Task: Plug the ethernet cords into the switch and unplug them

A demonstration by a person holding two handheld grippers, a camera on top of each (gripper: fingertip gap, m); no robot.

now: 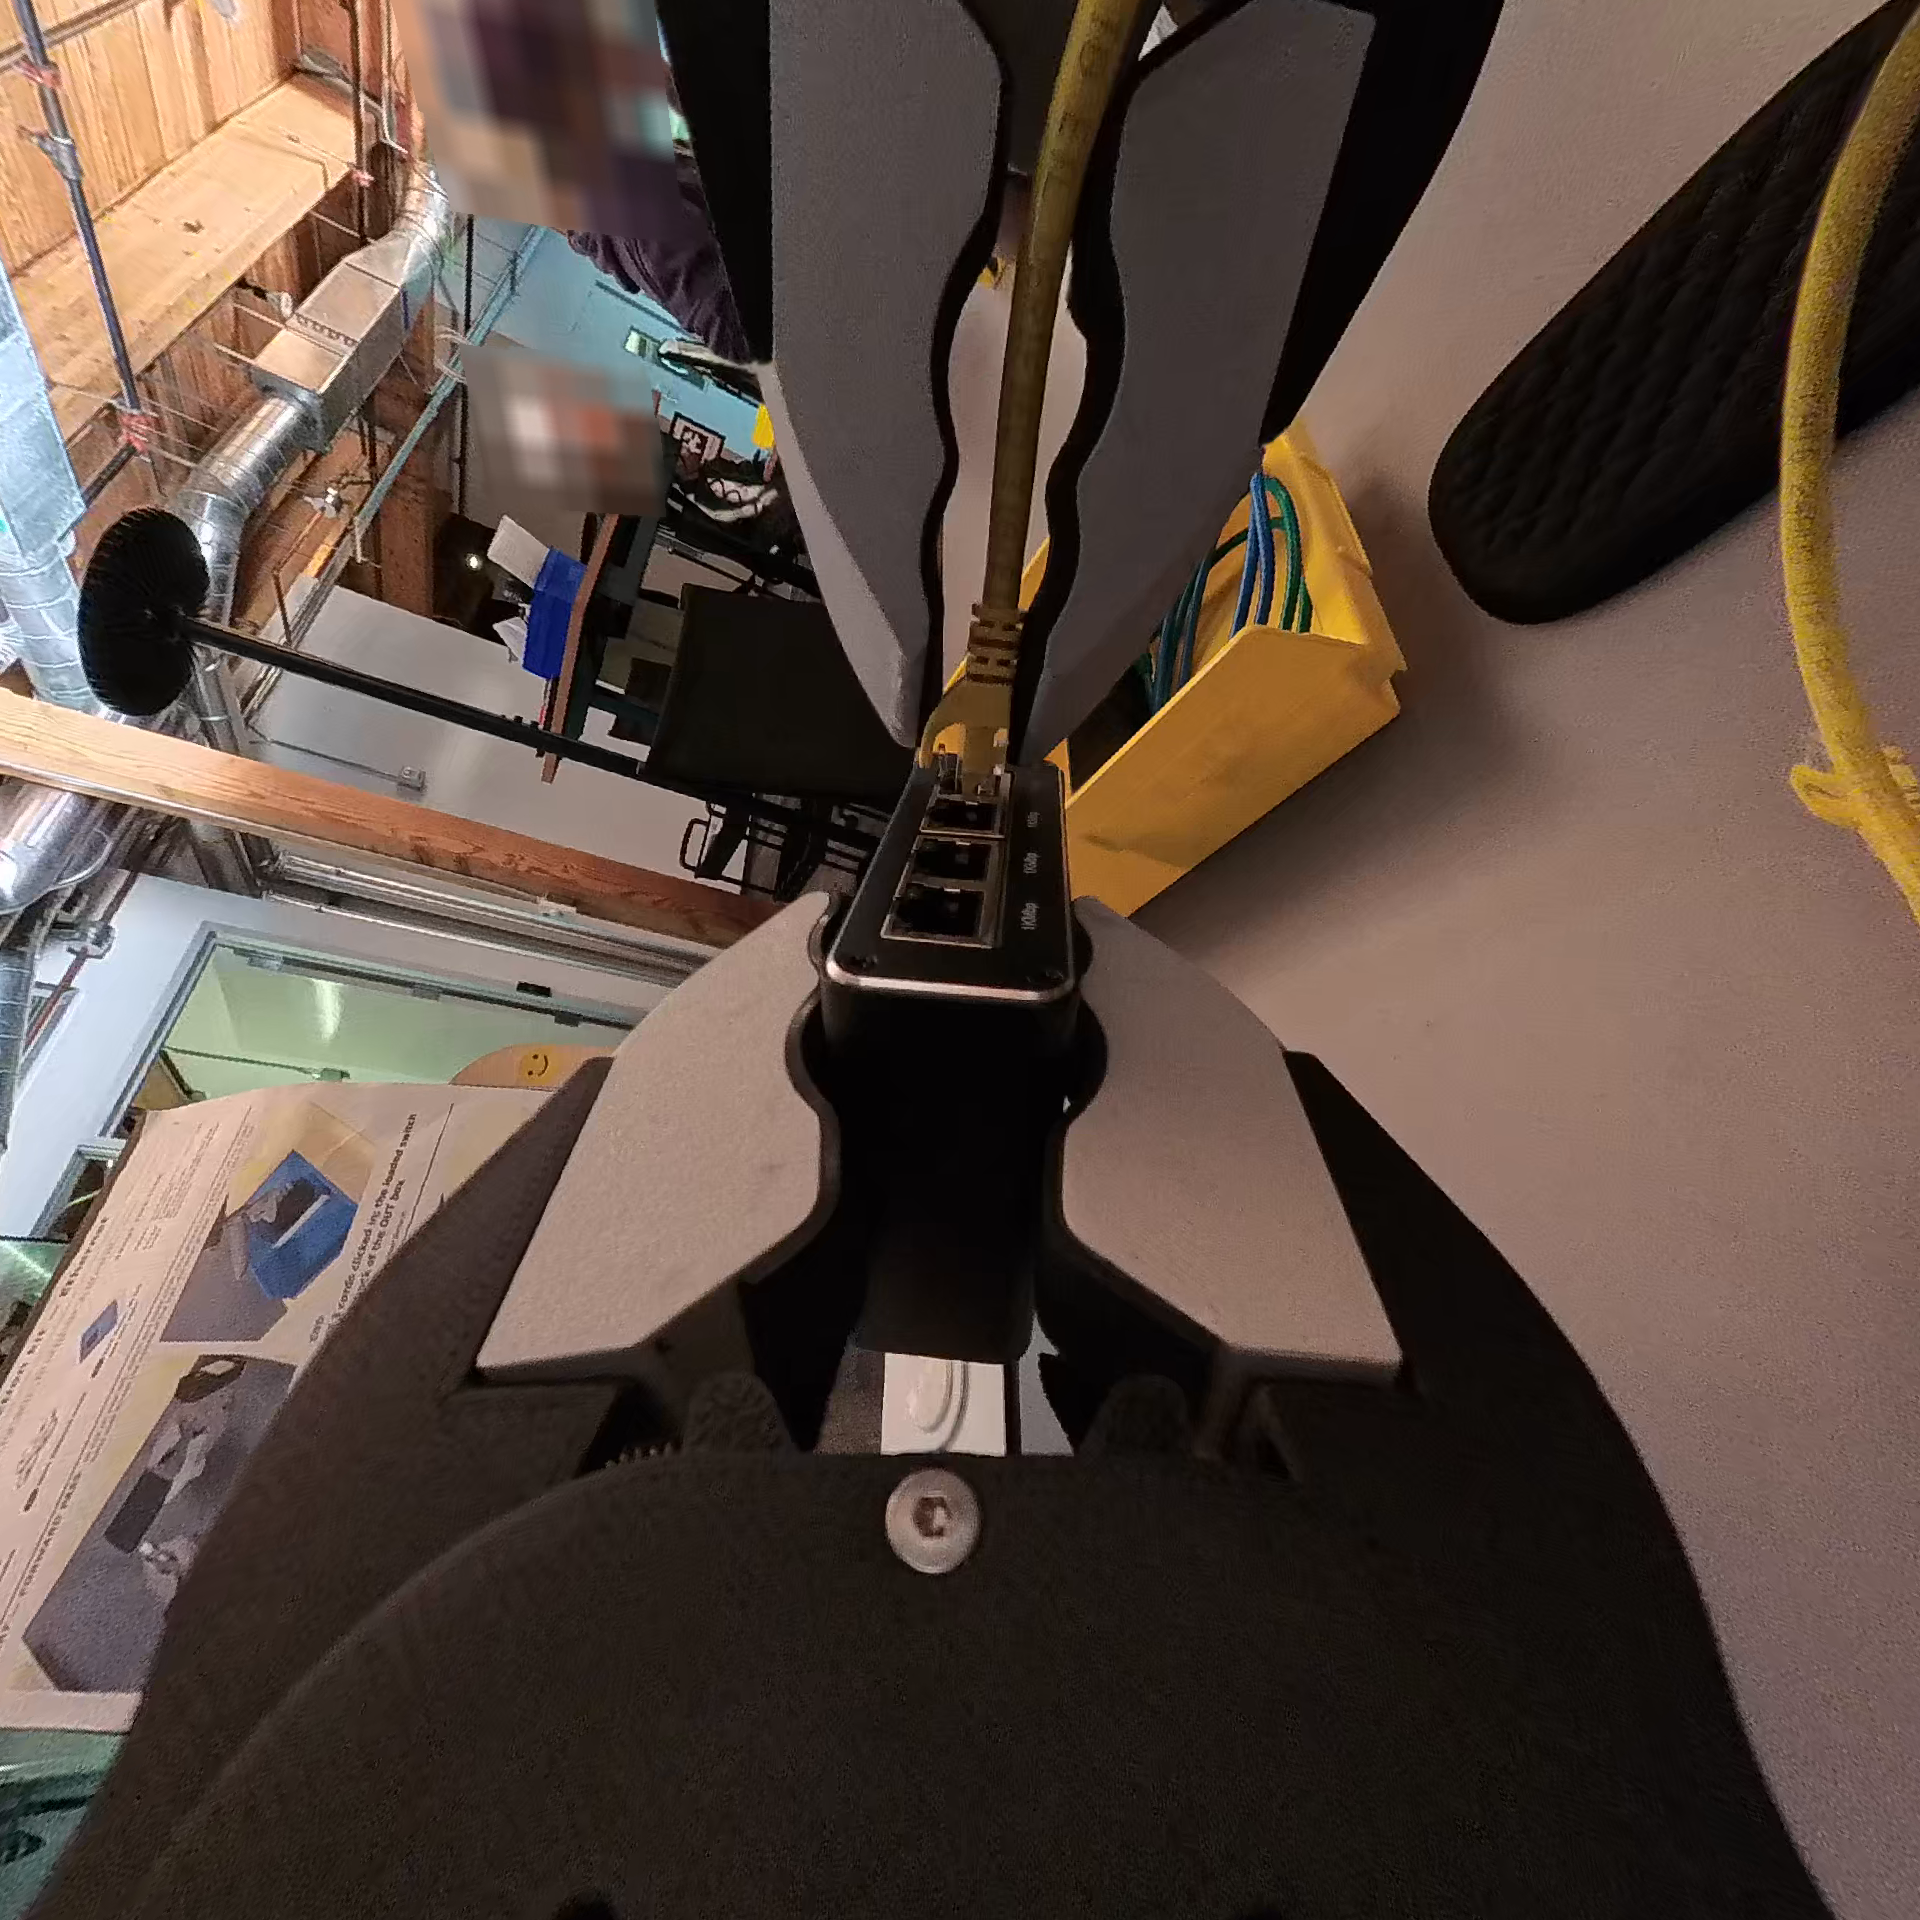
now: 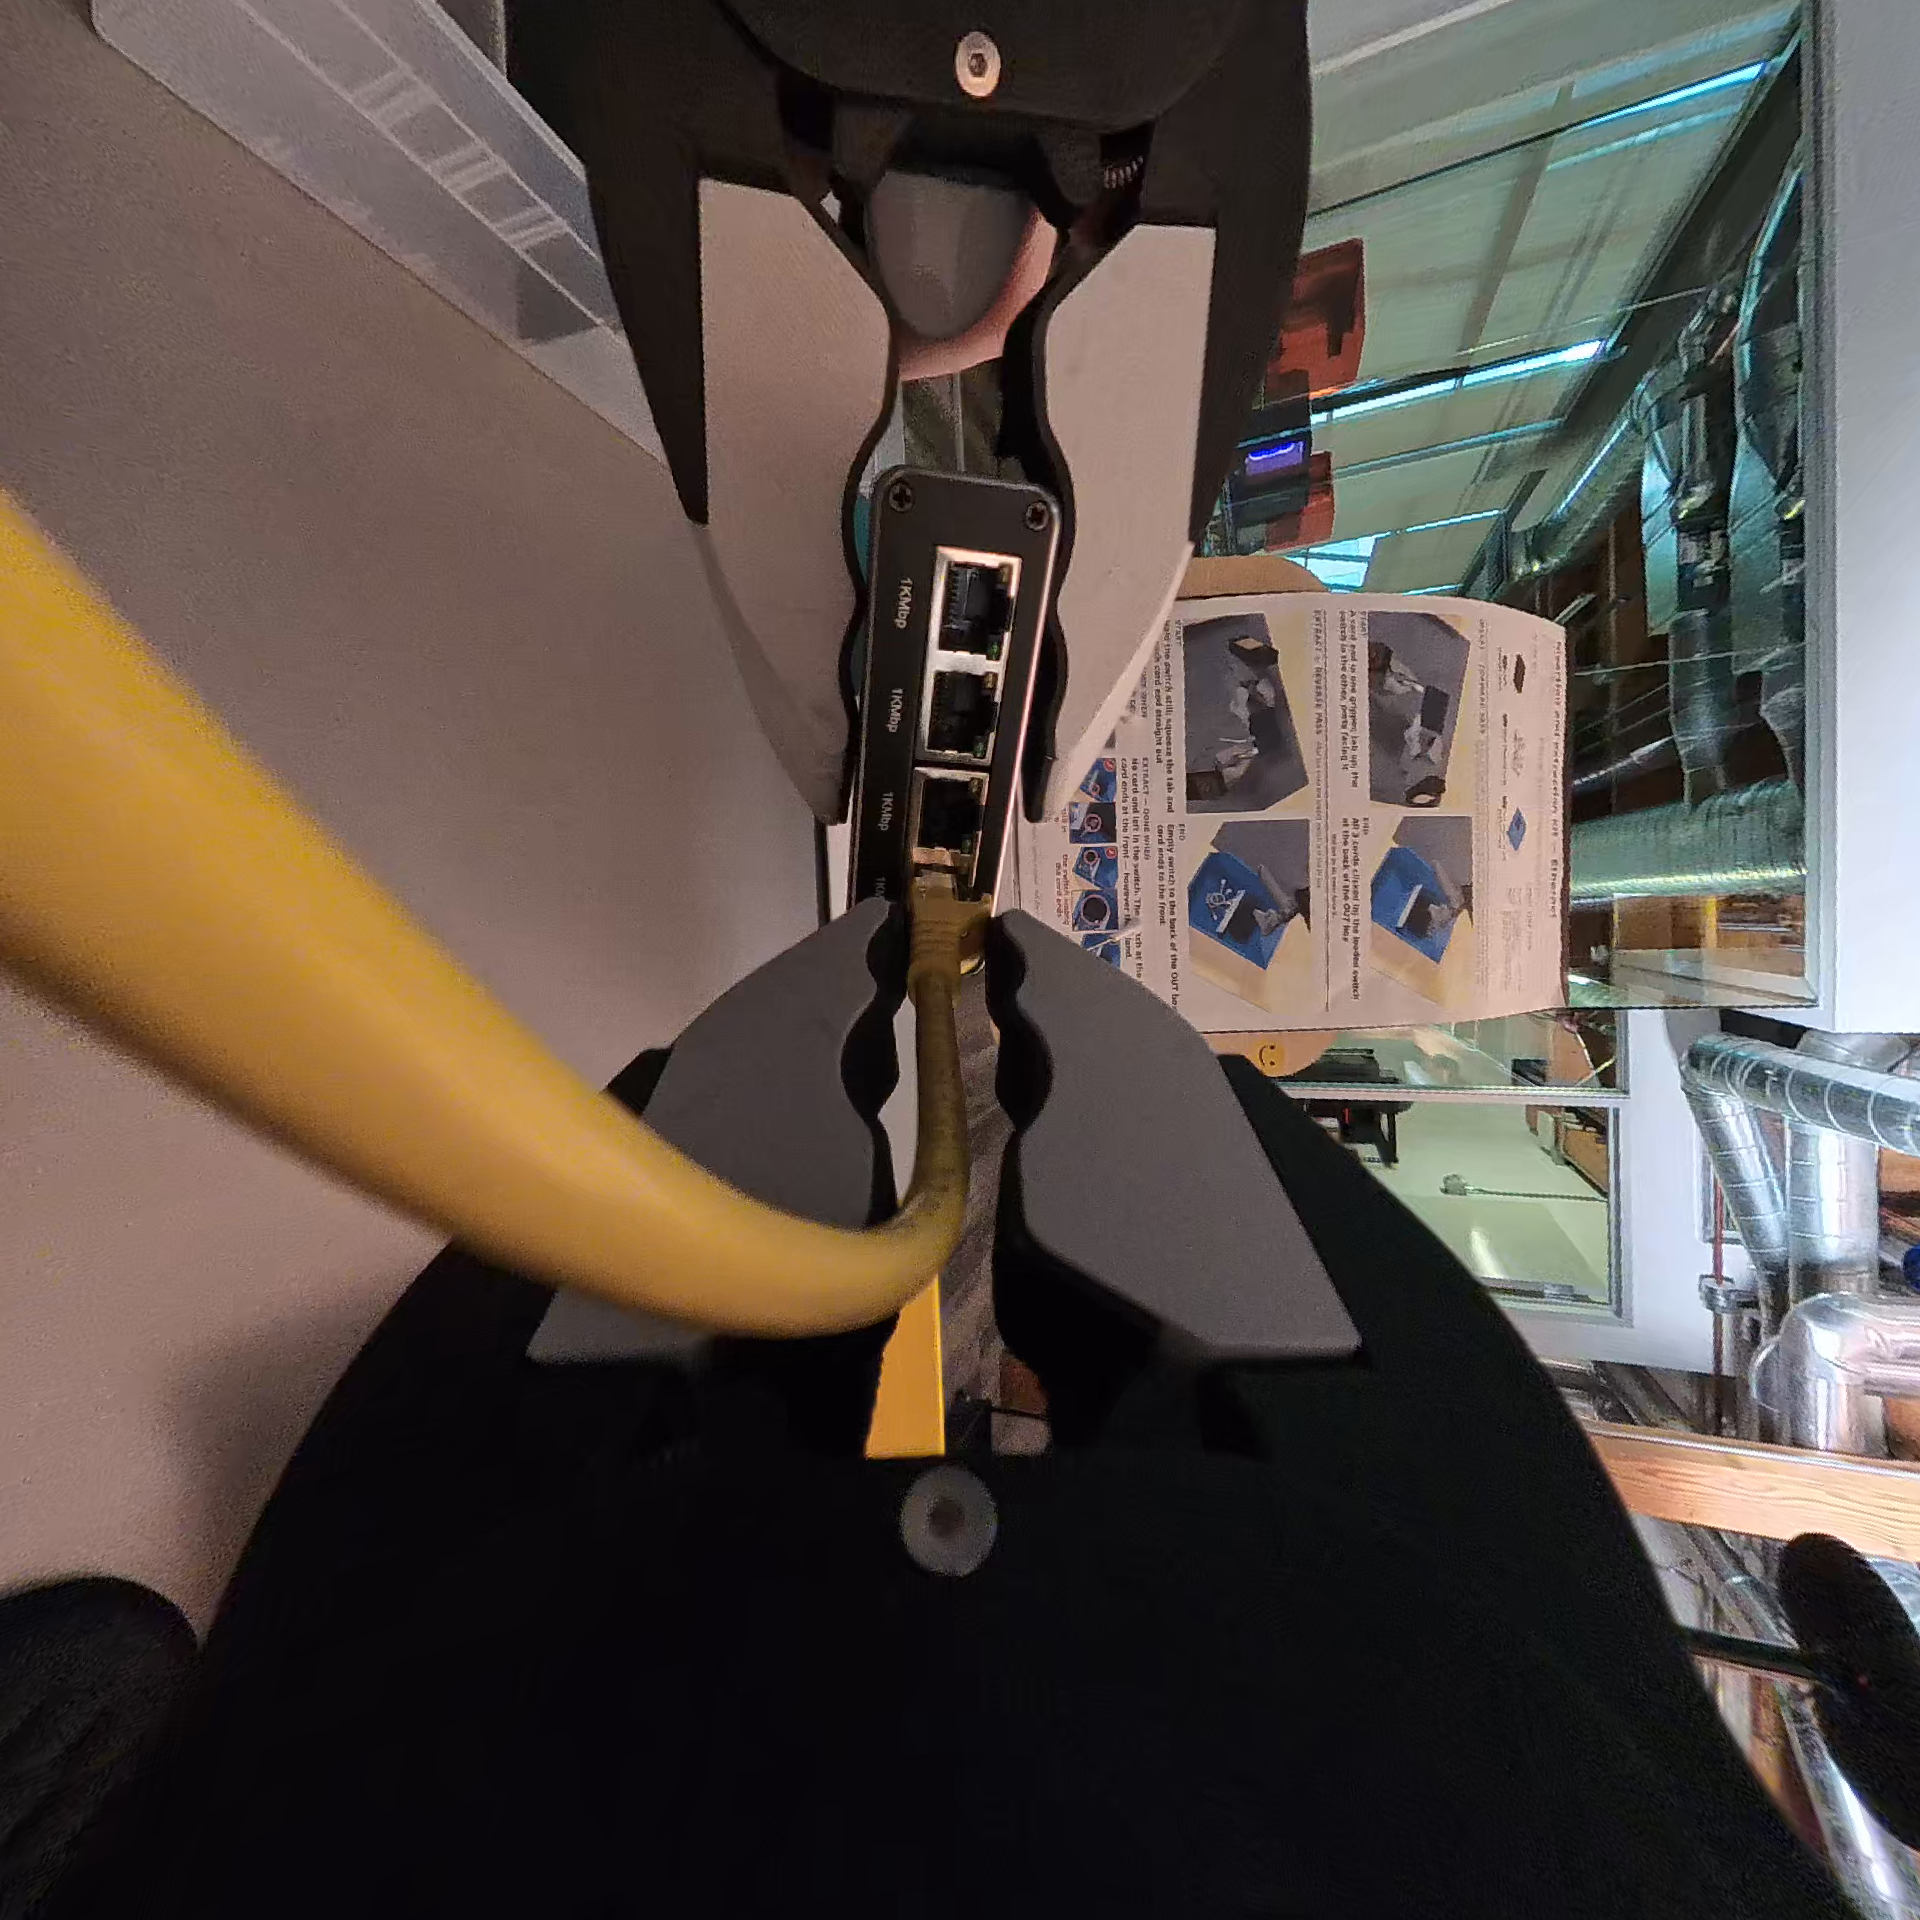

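Observation:
My left gripper point(image 1: 951, 940) is shut on the black ethernet switch point(image 1: 961, 904) and holds it in the air with its row of ports facing the right gripper. The switch also shows in the right wrist view point(image 2: 961, 665), between the left gripper's fingers. My right gripper point(image 2: 943, 925) is shut on the yellow ethernet cord point(image 2: 940, 1049) just behind its plug. The plug point(image 2: 940, 883) sits at the port nearest my right gripper; three ports beyond it are empty. In the left wrist view the cord point(image 1: 1023, 395) runs between the right gripper's fingers to the far port.
A yellow bin point(image 1: 1236, 665) with blue and green cords stands on the grey table point(image 1: 1558, 1039). A black pad point(image 1: 1662, 364) lies near it. A printed instruction sheet point(image 2: 1340, 810) stands beyond the switch. The yellow cord's slack loops at the right point(image 1: 1808, 520). My left and right fingertips are right by each other.

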